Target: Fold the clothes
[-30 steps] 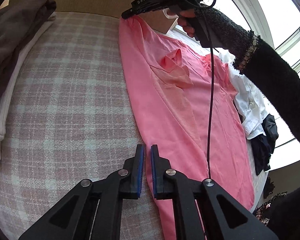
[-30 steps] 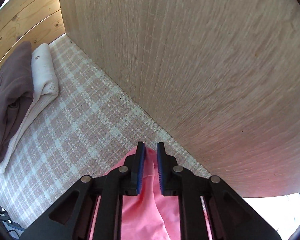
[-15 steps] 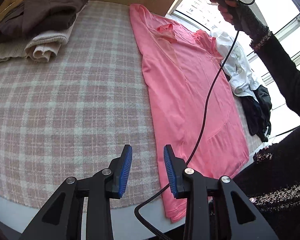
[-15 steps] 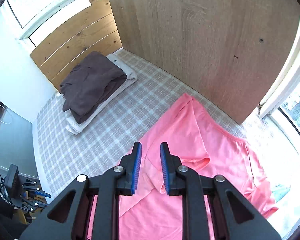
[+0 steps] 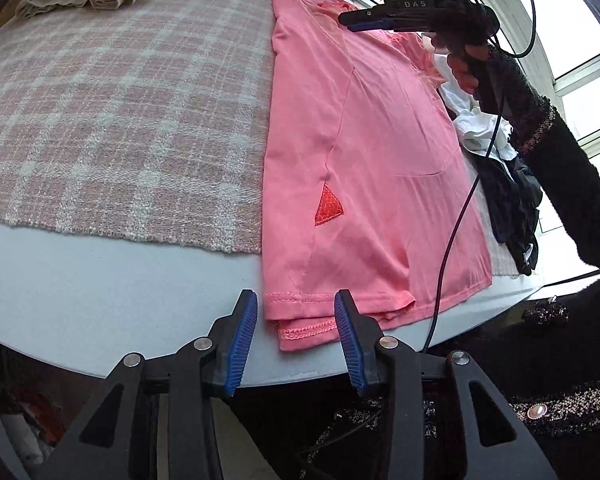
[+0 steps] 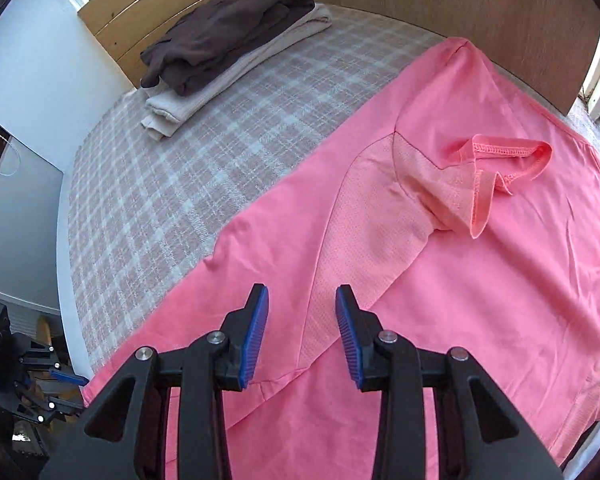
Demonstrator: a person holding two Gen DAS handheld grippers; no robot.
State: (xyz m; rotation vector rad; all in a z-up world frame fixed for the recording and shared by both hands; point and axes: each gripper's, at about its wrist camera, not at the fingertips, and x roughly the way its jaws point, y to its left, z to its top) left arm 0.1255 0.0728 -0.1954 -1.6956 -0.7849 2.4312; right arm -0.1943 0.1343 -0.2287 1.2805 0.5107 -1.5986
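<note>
A pink T-shirt lies lengthwise on the checked table cover, one side folded in, its hem at the table's near edge. My left gripper is open and empty, its jaws on either side of the hem corner, just off it. My right gripper is open and empty, hovering above the shirt near its folded-in sleeve. The right gripper also shows in the left wrist view, held above the shirt's upper part.
A folded brown garment on a folded cream one sits at the far left corner. White and dark clothes are heaped right of the shirt. A wooden panel stands behind the table. A cable hangs over the shirt.
Both grippers let go of the shirt and opened. The left one drew back to the hem at the table's edge. The right one rose and pulled back over the shirt.
</note>
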